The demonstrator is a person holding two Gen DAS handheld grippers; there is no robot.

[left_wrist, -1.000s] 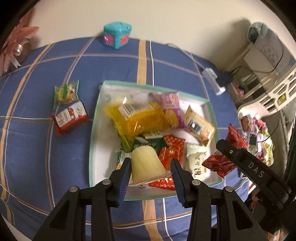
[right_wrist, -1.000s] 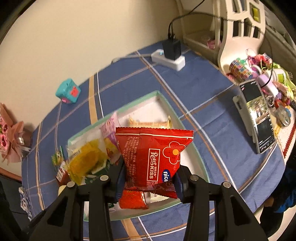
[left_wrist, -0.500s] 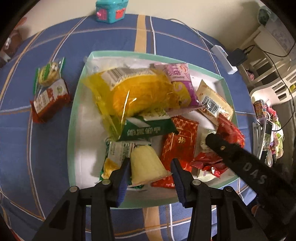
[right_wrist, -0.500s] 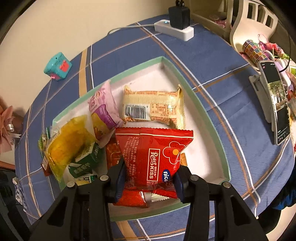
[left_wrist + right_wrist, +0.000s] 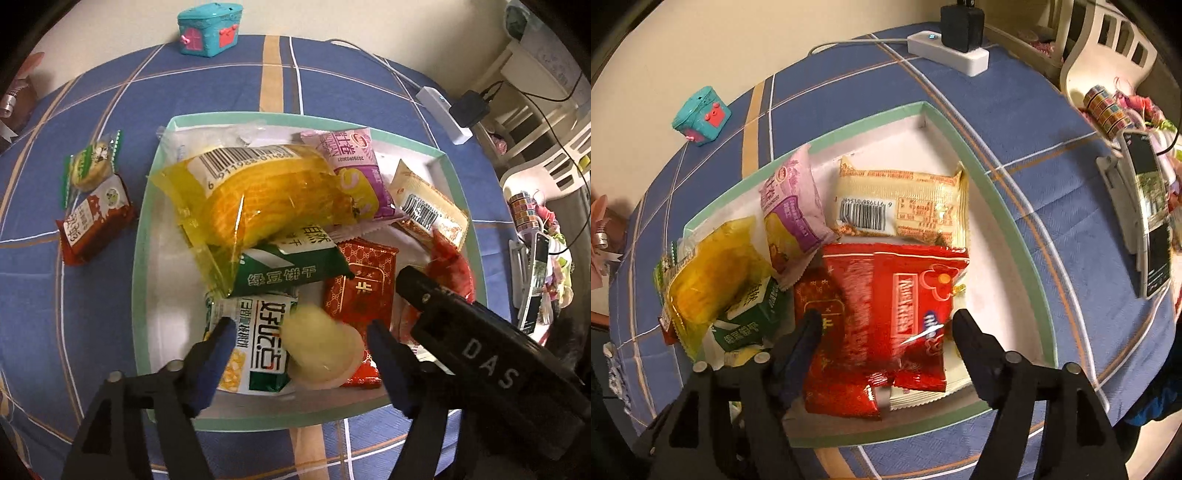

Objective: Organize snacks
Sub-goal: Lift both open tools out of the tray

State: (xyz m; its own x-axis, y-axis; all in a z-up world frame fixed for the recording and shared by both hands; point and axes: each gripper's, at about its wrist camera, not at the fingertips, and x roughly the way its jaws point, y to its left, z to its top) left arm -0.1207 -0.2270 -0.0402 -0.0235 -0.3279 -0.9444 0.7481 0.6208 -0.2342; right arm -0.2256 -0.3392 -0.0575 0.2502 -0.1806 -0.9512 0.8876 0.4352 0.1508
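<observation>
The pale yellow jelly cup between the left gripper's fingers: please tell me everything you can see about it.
The jelly cup is a small dome of pale yellow, in what looks like clear plastic with a wider rim. It is blurred, so no print can be read. It lies tilted inside the tray, on a white-green snack packet and a red packet. The left gripper has just been opening; its blue pads stand apart from the cup on both sides and do not press it.

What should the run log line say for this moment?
left tongs: just opened, jelly cup released | right tongs: just opened, red packet released | both snacks in tray
</observation>
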